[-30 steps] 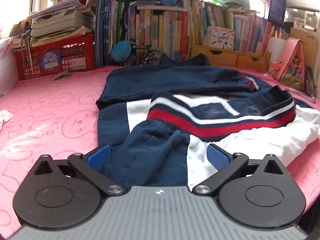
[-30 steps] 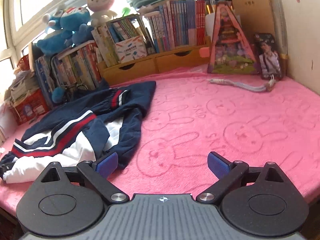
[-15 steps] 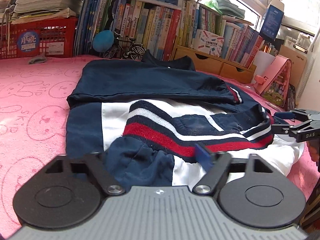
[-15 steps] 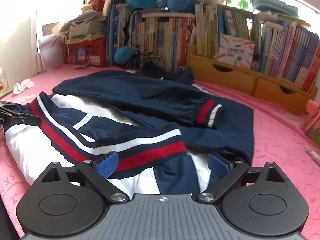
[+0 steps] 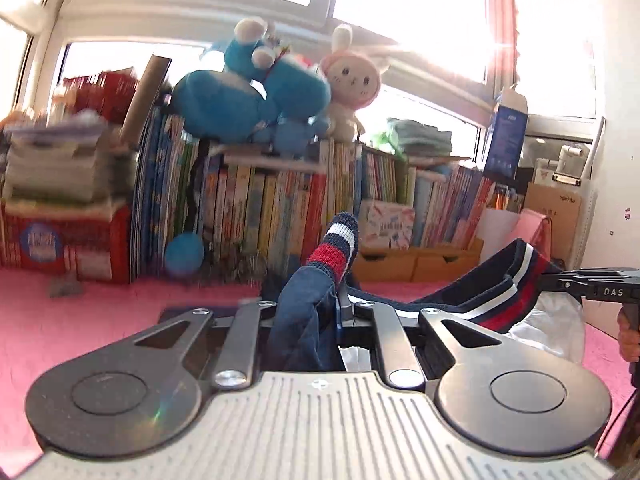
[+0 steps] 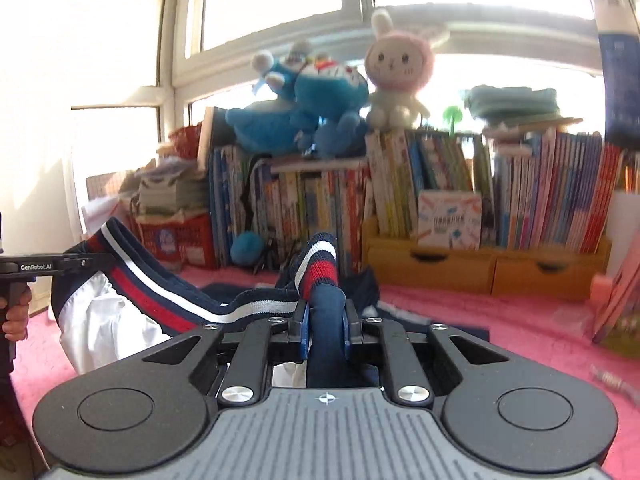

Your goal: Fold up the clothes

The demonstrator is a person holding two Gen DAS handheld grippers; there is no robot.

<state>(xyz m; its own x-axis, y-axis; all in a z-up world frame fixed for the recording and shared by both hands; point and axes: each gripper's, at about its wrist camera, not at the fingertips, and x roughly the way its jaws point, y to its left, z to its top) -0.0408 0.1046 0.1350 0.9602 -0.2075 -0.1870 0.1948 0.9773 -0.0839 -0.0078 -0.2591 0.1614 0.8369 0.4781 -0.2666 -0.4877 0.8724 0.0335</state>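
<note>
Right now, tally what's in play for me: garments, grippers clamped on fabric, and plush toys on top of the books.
Garments: 1, the striped jacket
Grippers clamped on it: 2, left gripper, right gripper
Plush toys: 3, blue plush toys counted as 2, though they overlap, plus 1 pink bunny
Total: 6

Jacket [image 6: 160,300]: smooth woven navy and white cloth, with a ribbed knit hem [image 5: 334,254] in red, white and navy. Left gripper [image 5: 308,312] and right gripper [image 6: 326,324]: matt black plastic arms, shiny metal pivot screws, grey ribbed plastic body. Bed cover [image 6: 500,320]: pink fleecy cloth. Plush toys [image 5: 256,92]: fuzzy fabric. Drawers [image 6: 480,268]: matt wood. Books [image 5: 260,208]: glossy paper spines.
</note>
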